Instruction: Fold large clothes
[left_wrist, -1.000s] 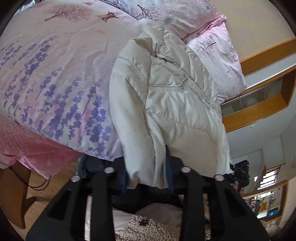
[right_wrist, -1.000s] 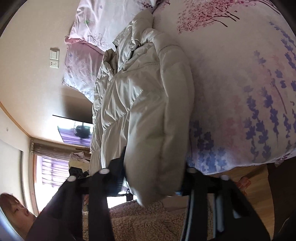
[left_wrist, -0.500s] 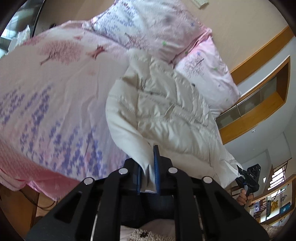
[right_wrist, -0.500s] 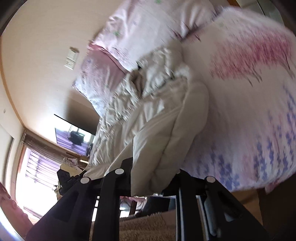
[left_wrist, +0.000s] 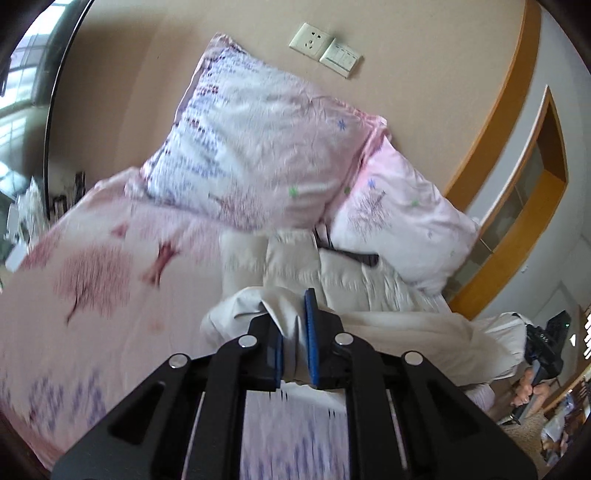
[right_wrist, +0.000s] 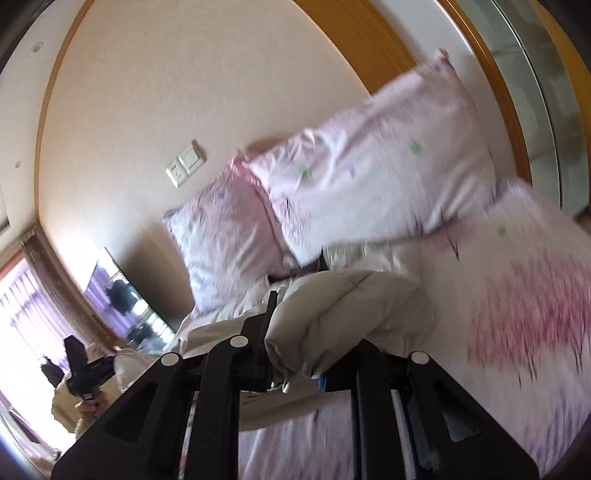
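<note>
- Two grippers were clamped on the cream puffer jacket (left_wrist: 354, 284): left gripper (left_wrist: 293, 343) pinched a thin fold, right gripper (right_wrist: 295, 354) held a bulky roll.
- Jacket lay at the bed's (left_wrist: 92, 332) head edge, touching the pillows (left_wrist: 266, 155).

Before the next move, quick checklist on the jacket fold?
1. Left tool shut on jacket hem: ok.
2. Right tool gripping the padded fold: ok, fabric bulges between its fingers.
3. Hem carried up toward the pillows: ok.
4. Fold edges aligned: cannot tell, the pictures are blurred.
5. Jacket fully on the bed cover: cannot tell, one side hangs toward the edge.
</note>
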